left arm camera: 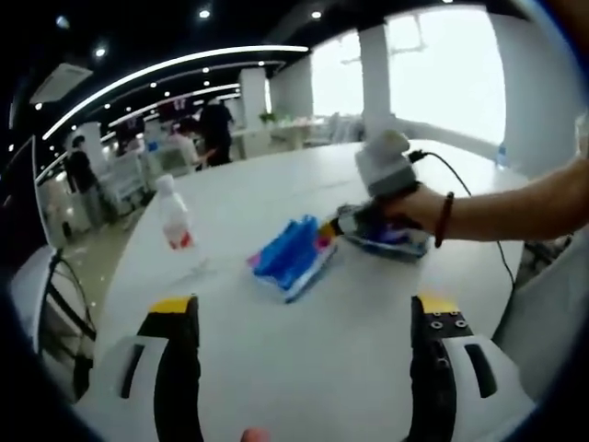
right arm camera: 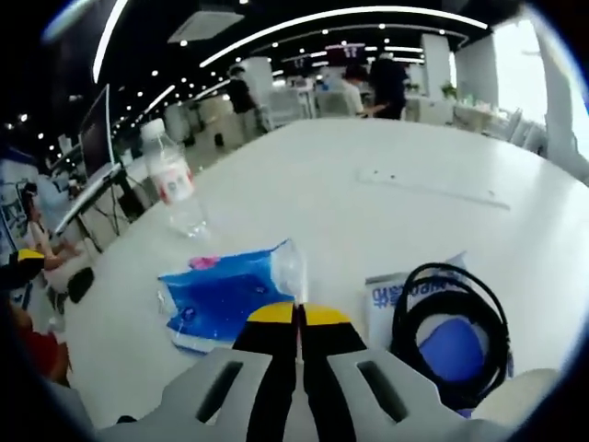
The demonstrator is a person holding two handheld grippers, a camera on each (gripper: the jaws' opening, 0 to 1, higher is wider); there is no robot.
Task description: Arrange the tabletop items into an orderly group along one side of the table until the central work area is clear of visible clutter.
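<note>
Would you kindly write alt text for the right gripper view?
The right gripper, jaws shut, points at a blue plastic packet on a white table. A coiled black cable lies at right; a water bottle stands beyond.

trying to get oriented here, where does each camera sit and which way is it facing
Left gripper view: rides the left gripper, jaws wide apart, facing across the white table; the right gripper and the person's forearm enter from the right.
Right gripper view: rides the right gripper, jaws closed, low over the table beside a black cable.
Shared: the water bottle and blue packet.
</note>
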